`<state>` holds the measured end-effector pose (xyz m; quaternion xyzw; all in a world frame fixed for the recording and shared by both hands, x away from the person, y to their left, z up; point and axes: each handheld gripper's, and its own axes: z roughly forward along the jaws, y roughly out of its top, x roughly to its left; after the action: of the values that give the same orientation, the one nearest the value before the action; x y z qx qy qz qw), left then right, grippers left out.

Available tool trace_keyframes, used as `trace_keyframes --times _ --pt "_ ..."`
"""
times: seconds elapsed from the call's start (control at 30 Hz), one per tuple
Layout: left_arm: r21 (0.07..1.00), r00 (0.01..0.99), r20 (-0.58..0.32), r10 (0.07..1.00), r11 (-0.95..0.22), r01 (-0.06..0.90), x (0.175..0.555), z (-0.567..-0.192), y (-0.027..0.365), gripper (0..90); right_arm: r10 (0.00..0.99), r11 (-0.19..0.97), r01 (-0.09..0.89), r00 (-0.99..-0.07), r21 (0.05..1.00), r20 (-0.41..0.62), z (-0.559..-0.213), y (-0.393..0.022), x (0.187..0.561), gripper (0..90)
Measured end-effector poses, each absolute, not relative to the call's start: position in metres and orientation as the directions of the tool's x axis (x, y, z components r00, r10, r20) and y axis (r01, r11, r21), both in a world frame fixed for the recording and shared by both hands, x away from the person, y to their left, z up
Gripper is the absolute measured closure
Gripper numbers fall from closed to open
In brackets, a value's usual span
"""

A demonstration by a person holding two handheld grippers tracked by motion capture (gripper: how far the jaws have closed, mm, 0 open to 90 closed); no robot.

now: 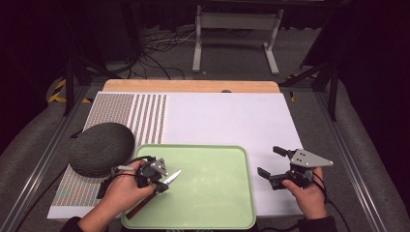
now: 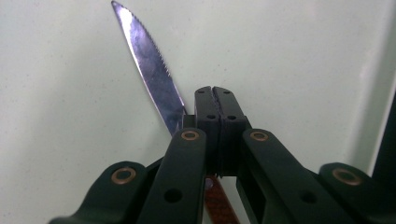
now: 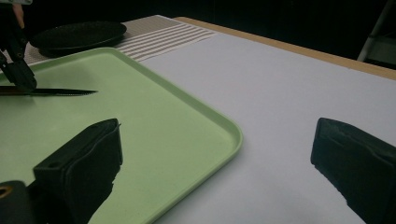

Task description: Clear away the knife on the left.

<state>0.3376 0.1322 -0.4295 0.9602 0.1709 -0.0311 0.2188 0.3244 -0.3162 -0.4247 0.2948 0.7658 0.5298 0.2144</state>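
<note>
White tabletop [image 1: 232, 116] carries a pale green plastic tray [image 1: 212, 193]; above it the left gripper [image 2: 215, 100] has its jaws clamped on a serrated steel knife with a reddish-brown handle [image 2: 152, 65], blade jutting beyond them; the right gripper [image 1: 270, 162] hangs with jaws spread beside the tray's edge.

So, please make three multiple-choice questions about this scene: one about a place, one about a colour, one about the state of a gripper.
1. Where is the dark round object?
A. on the tray
B. on the striped mat, left of the tray
C. by the right gripper

2. What colour is the tray?
A. light green
B. red
C. blue

3. What is the left gripper doing?
A. open, holding nothing
B. shut on the knife
C. shut on the tray rim

Answers:
1 B: the high view shows it on the striped mat.
2 A: its bare surface is light green.
3 B: the left gripper view shows the jaws shut with the knife between them.
</note>
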Motion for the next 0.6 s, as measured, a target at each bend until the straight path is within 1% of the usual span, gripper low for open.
trace_keyframes --times 0.17,0.6 --pt "0.396 0.938 -0.161 0.307 -0.851 0.346 0.339 -0.437 0.135 90.0 0.678 0.267 0.226 -0.735 0.937 -0.016 -0.425 -0.316 0.325 2.9" --pt "0.391 0.933 -0.158 0.324 -0.847 0.360 0.337 -0.439 0.144 90.0 0.674 0.270 0.226 -0.739 0.936 -0.016 -0.426 -0.315 0.325 2.9"
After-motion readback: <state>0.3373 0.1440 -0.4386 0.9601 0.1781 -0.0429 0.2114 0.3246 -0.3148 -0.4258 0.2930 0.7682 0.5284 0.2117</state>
